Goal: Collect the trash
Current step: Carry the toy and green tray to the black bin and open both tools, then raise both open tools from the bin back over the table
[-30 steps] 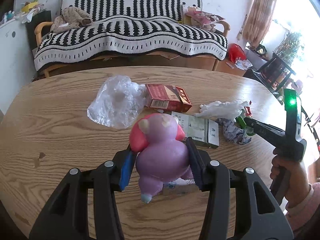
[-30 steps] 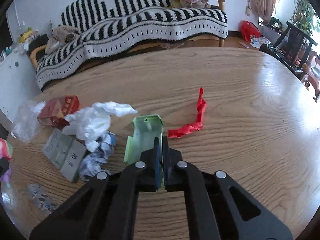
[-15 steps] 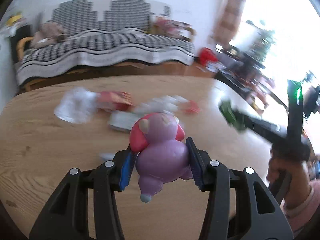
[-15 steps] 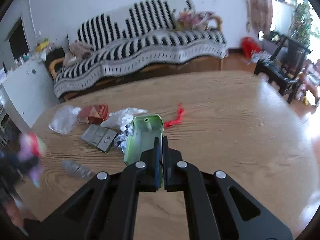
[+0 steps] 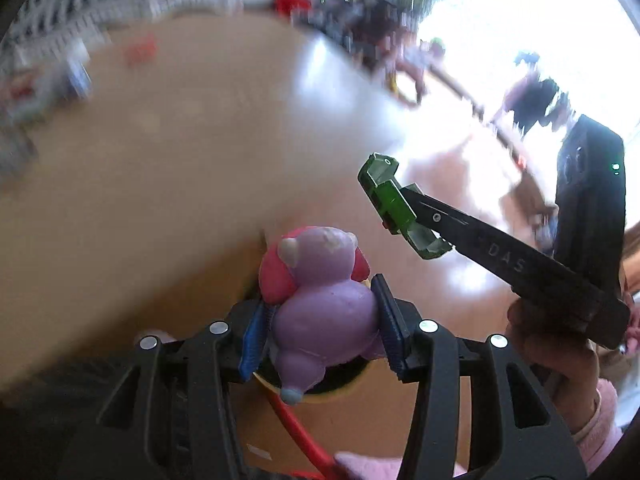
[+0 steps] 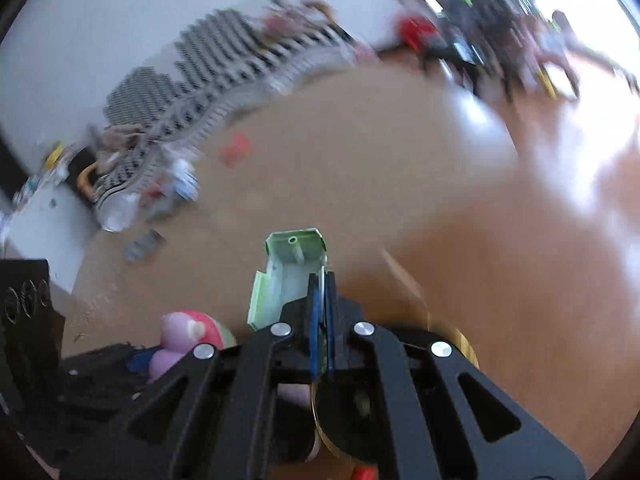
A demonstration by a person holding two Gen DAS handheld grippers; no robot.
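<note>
We see the left gripper (image 5: 320, 320) with its jaws clamped on one purple toy figure (image 5: 320, 292), pressing its round belly from 9 and 3 o'clock; the pink-eared head rises above the blue pads and a foot hangs below them. Directly beneath the toy sits the dark mouth of a yellow-rimmed bin (image 5: 340, 398), only partly visible.

The right gripper (image 6: 320, 316) has its jaws pinched together on the edge of one green carton (image 6: 288, 276), which sticks out forward from the tips toward 12 o'clock with its open, pale inside facing the camera. In the left wrist view the same carton (image 5: 394, 208) hangs at 2 o'clock from the toy, apart from it.

On the wooden surface (image 6: 400, 184), the remaining trash pile (image 6: 160, 200) lies far off at 10 o'clock, too blurred to count. One red scrap (image 6: 236, 148) lies beside it.
</note>
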